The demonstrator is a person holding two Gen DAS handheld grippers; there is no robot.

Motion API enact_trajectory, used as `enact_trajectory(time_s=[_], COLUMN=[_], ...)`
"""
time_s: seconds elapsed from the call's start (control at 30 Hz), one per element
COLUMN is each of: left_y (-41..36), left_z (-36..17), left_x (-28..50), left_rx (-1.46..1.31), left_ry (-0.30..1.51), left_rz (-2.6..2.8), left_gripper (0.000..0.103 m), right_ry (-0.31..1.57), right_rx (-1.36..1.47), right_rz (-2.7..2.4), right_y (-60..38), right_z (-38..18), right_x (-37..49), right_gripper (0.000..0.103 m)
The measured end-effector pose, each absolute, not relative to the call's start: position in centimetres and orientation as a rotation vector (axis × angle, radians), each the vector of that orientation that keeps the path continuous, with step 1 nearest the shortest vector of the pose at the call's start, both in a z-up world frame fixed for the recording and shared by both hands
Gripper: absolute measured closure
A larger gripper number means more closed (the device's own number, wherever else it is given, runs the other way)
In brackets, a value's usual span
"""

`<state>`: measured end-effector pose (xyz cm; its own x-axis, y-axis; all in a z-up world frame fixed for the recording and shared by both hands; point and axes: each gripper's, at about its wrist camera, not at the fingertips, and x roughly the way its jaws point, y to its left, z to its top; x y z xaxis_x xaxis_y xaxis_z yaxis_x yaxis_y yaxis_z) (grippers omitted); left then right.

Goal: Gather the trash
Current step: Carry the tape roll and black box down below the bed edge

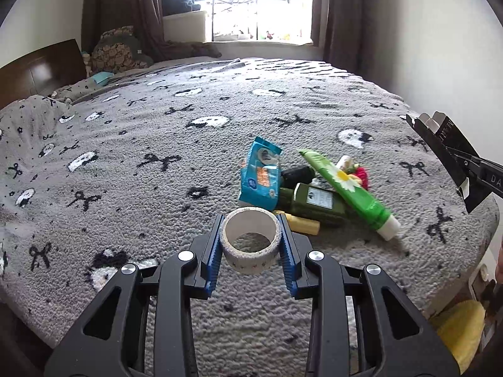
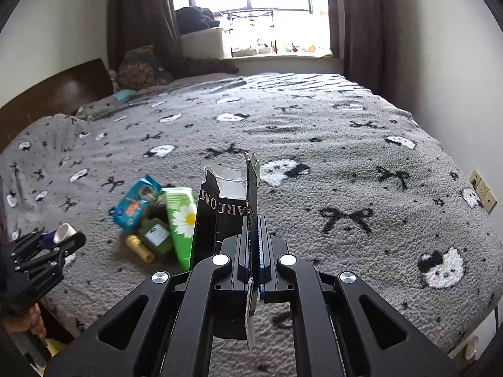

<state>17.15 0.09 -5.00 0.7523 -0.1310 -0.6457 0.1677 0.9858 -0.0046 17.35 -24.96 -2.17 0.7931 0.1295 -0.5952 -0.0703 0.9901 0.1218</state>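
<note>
My left gripper [image 1: 250, 226] is shut on a white tape roll [image 1: 250, 240], held just above the grey bed cover; it also shows in the right wrist view [image 2: 55, 238]. My right gripper [image 2: 253, 220] is shut on a flattened black carton [image 2: 220, 216], which also shows at the right edge of the left wrist view [image 1: 446, 147]. A pile of trash lies on the bed: a blue wipes pack [image 1: 261, 176], a green tube with a daisy [image 1: 349, 188], a dark green bottle [image 1: 314, 202], a yellow stick [image 1: 303, 224].
The bed [image 2: 345, 144] has a grey fleece cover with bows and cat faces. A wooden headboard [image 1: 34, 72] and pillows stand at the far left. A window with brown curtains [image 1: 251, 3] is behind. A wall socket [image 2: 482, 190] is at the right. Something yellow [image 1: 462, 330] sits below the bed's edge.
</note>
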Motion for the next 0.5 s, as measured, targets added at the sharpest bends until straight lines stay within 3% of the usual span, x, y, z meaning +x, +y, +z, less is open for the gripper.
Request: enact_trajectory(time_s=[0.23, 0.5], left_y=[-1.7, -2.5], left_z=[-3.0, -4.1], left_x=[11.3, 4.7], left_rx=[0.103, 0.133], left_ry=[0.643, 0.624], left_rz=[-0.203, -0.247], left_gripper=[0.072, 0.072], right_ry=[0.569, 0.584], right_rx=[0.054, 0.047], right_rz=[0.194, 0.286], right_y=[-23.8, -22.6], right_z=[-0.1, -2.0], right_x=[10.1, 3.7], right_gripper=[0.098, 0.098])
